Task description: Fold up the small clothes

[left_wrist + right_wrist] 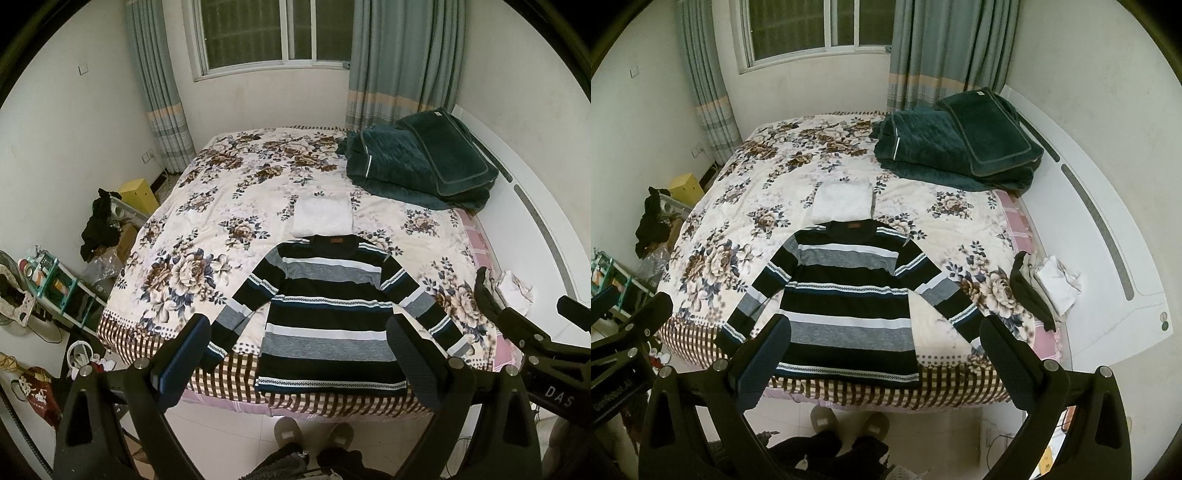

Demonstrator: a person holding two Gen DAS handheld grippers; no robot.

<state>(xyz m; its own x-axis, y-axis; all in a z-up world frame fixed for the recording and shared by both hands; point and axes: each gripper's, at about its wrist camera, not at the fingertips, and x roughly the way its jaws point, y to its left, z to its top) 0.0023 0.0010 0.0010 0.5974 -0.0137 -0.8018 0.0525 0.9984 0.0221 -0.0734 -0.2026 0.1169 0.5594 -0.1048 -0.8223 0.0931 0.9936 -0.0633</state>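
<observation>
A striped sweater (328, 314) lies flat, sleeves spread, at the near edge of the floral bed (207, 206), a folded white towel (322, 214) just beyond its collar. Left tongs (299, 363) and right tongs (886, 363) hover above it, both spread wide, holding nothing.

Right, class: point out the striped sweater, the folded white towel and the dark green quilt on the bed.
striped sweater (328, 317): left wrist view, middle of its chest.
folded white towel (322, 215): left wrist view, centre of its top face.
dark green quilt (923, 147): right wrist view, on its folded left part.
</observation>
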